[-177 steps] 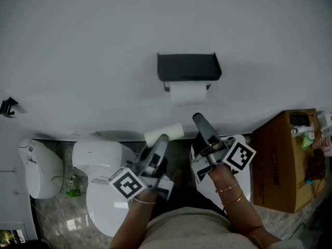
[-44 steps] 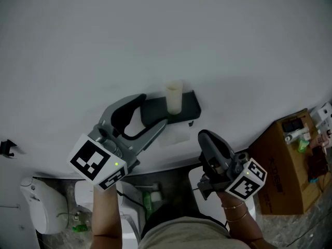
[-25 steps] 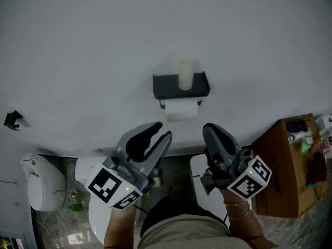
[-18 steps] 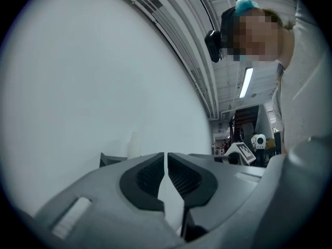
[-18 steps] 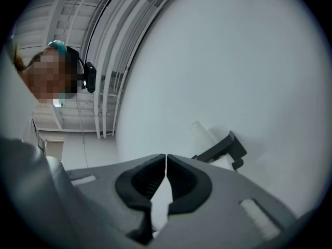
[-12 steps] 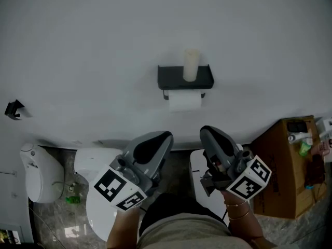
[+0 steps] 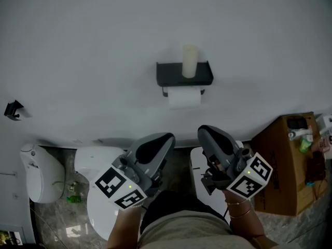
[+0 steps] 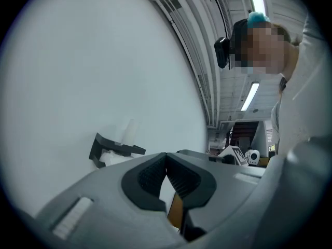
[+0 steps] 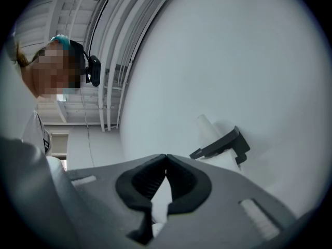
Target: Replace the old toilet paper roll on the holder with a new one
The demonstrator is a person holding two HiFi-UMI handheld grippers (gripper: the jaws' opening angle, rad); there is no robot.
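Both closed, empty: left tongs (image 7: 165, 138) and right tongs (image 7: 203, 130) side by side, near, well apart from far wall holder (image 7: 171, 75). White roll (image 7: 184, 98) hangs under holder; tube (image 7: 190, 61) stands upright on top.

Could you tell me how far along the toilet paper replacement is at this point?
Done, apparently: a white roll hangs on the holder. A slim cream roll stands upright on top of the holder; whether it is the old one I cannot tell. In hand: nothing; the left gripper and right gripper are shut and empty. Left: possibly taking away the upright roll.
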